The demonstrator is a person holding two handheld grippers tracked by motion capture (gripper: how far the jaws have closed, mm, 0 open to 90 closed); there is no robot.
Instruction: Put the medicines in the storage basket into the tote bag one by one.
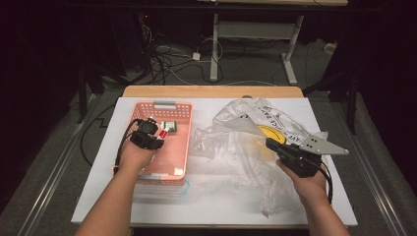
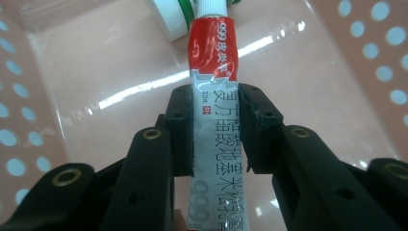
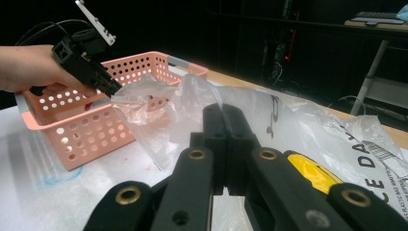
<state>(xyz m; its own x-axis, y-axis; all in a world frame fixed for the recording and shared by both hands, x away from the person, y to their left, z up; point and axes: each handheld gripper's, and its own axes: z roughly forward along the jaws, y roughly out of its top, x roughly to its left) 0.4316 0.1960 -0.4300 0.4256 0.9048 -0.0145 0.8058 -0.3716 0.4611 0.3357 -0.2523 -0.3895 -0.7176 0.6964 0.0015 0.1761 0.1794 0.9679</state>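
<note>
The lower end of the red-and-white ointment tube with printed lettering (image 2: 215, 120) runs out of the bottom of the left gripper view, and its white ribbed cap is cut off at the top edge. Behind it, the white round container with a green band (image 2: 169, 18) is only partly in frame; from above it is a small shape (image 1: 170, 126) in the far part of the basket, too small to read. The left gripper (image 2: 215, 130) has its jaws clamped on the tube's middle, holding it inside the pink perforated plastic basket (image 1: 183, 110), which sits toward the left edge of the white tabletop (image 1: 98, 196). The right gripper (image 3: 224, 144) has its jaws pressed together on a fold of the crumpled clear plastic bag with black lettering and a yellow patch (image 1: 236, 147), which spreads over the right half of the tabletop. What the bag contains cannot be made out.
</note>
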